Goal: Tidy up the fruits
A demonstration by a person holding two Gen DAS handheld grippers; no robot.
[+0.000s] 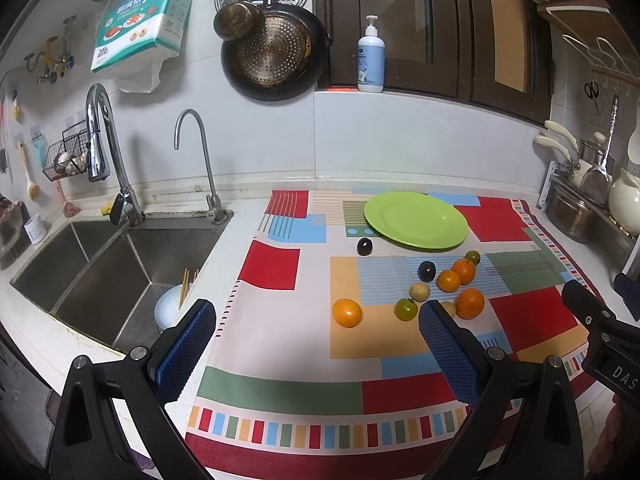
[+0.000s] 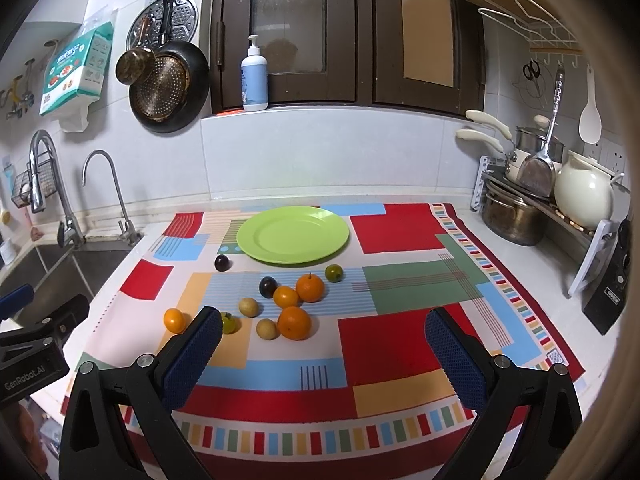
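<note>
Looking through the left wrist view, the left tongs [image 1: 316, 344] hang spread wide over the patterned cloth [image 1: 276, 272] on the bench, holding nothing; the green plate [image 1: 416, 220] sits bare toward the back wall, and the fruit lies loose in front of it, with one orange [image 1: 347, 312] apart on the left, nearest these tongs. No fruit is on the plate, so I judge the sorting has not begun, and the next move calls for lowering one pair of tongs around a single fruit without nudging its neighbours (round fruit rolls readily). From the right wrist view, the right tongs [image 2: 323, 344] are likewise wide apart and empty, with the large orange [image 2: 295, 323] just ahead, touching or nearly touching a pale round fruit [image 2: 267, 328]. Being near-spherical, the fruits have no real long axis; one orange's stem [image 2: 309, 276] points up.
</note>
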